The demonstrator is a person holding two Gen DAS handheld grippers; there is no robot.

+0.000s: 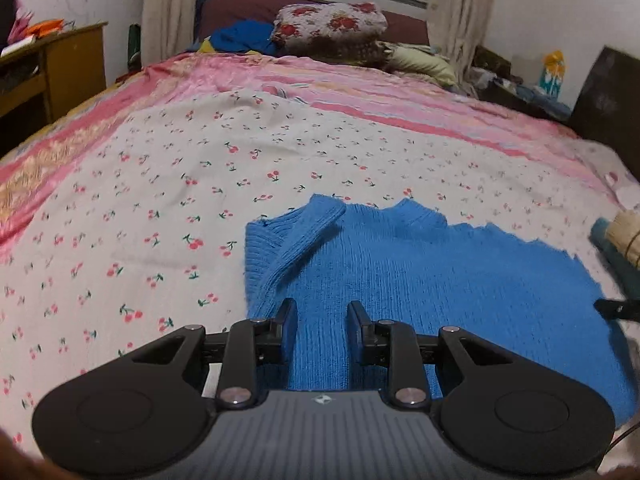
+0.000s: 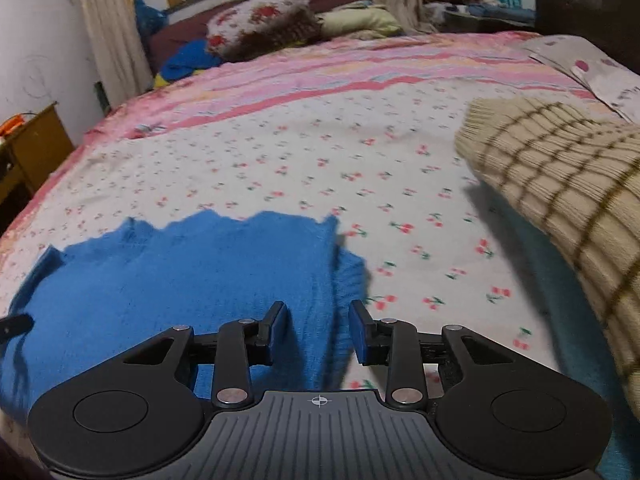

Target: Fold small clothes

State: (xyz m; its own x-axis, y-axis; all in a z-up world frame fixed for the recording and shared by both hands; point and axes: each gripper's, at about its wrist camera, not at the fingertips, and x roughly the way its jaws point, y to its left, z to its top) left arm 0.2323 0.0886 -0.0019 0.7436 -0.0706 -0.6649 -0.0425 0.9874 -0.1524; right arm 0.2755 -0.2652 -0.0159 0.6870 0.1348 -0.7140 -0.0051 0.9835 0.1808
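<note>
A small blue knitted sweater (image 1: 420, 280) lies flat on the cherry-print sheet (image 1: 160, 200), one sleeve folded across its left side. My left gripper (image 1: 322, 312) is open and empty, low over the sweater's near left part. The sweater also shows in the right wrist view (image 2: 180, 280). My right gripper (image 2: 319, 316) is open and empty, its jaws standing either side of the sweater's right edge, where a sleeve is folded in. Its tip shows at the right edge of the left wrist view (image 1: 618, 309). The left gripper's tip shows at the left edge of the right wrist view (image 2: 14, 326).
A beige checked knit garment (image 2: 560, 184) lies on a teal one (image 2: 560, 300) to the sweater's right. Pillows and clothes (image 1: 332, 28) are piled at the head of the bed. A wooden desk (image 1: 48, 68) stands on the left, dark furniture (image 1: 608, 96) on the right.
</note>
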